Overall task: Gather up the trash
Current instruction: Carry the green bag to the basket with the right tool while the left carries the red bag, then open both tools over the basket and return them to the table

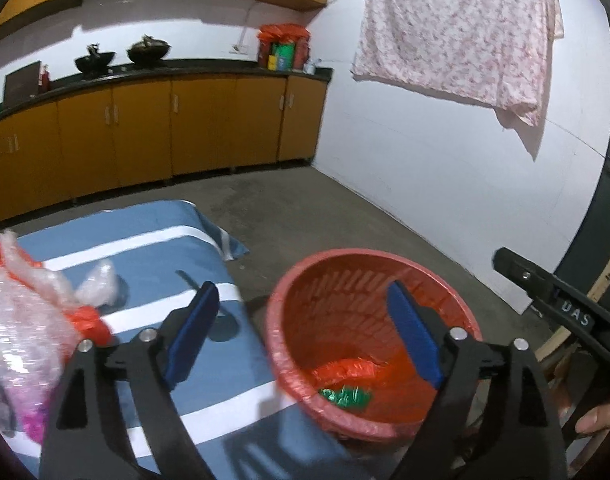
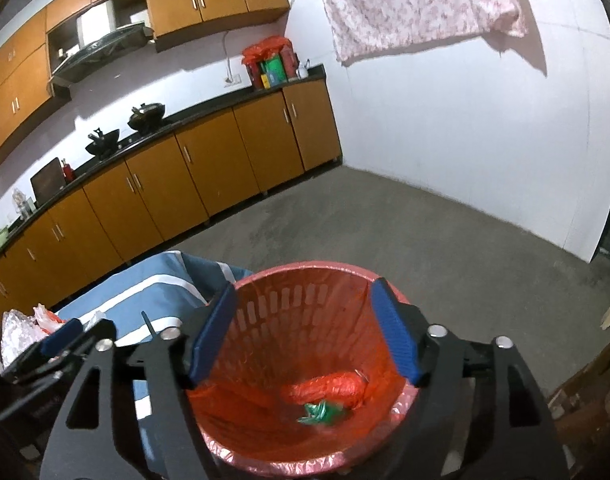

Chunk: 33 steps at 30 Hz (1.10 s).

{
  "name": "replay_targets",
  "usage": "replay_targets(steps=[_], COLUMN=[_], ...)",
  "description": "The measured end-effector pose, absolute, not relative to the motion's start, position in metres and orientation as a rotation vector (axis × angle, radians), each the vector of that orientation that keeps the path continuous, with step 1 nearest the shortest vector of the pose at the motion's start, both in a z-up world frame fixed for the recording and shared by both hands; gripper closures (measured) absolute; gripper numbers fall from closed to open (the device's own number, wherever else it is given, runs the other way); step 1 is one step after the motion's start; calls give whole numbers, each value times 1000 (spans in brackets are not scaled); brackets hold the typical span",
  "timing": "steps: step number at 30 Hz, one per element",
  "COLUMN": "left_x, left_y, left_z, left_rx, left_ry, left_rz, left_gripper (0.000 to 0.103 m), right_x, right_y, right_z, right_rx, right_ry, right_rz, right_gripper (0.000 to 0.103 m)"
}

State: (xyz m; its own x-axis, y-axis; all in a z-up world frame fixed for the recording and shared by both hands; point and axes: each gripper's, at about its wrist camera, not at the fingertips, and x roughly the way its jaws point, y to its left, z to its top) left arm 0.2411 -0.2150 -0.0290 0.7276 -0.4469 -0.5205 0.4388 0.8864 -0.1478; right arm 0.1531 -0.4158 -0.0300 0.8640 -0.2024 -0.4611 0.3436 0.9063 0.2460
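Kitchen corner: orange cabinets [image 2: 241,148] along the back wall, grey concrete floor [image 2: 425,232], a floral sheet [image 1: 457,28] hanging on the white wall. Low worktop [image 1: 153,248] under a blue-and-white striped cloth sits at my left; the red basket [image 1: 333,280], lined with a red bag, stands just beside its near corner.

Left tool [image 1: 305,336]: jaws spread wide, nothing between the pads. Right tool [image 2: 305,332]: also spread and empty, hanging over the basket mouth. Inside the basket I see a red bundle [image 2: 325,390] and a green scrap [image 2: 321,410] at the bottom.

Remaining trash lies at the left end of the worktop: a heap of bubble wrap [image 1: 21,320] with red plastic [image 1: 87,322] mixed in, plus a loose clear wad [image 1: 99,284] just beside it.

Handling judgement: all of it is film, so very light, soft, springy and somewhat slick. It should compress a lot before the pads bite; I would pinch a bunched fold or knot rather than a flat sheet, closing fully. Breakage is not a concern, but trailing ends could drag neighbouring pieces.

Obstructions: nothing stands between the heap and the basket. The right tool crowds the basket mouth, and the cloth could snag if I pinch too low.
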Motion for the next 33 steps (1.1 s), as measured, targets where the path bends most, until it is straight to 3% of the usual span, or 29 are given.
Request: replay_targets(steps=[4,10,16,26,33], left_x=[224,193,161,135,138], left_y=[-188,-133,-59,55,112], left_z=[-15,-1,-2,-12,-19], left_rx=[-10,0,8,-5,-101], left_ry=[540,493,467,479,519], left_rz=[-428,-294,-133,118,175], left_gripper=[12,5,5,5,5], right_x=[145,142,151,190,213], right_y=[-398,-350,-293,-172,-114], right_z=[-20,-10,-13,-22,-38], right_rx=[283,202,191,154,35], right_ry=[402,370,403,495,545], right_rz=[-303,-262,-100,216,253], right_gripper=[12,4,4,21,22])
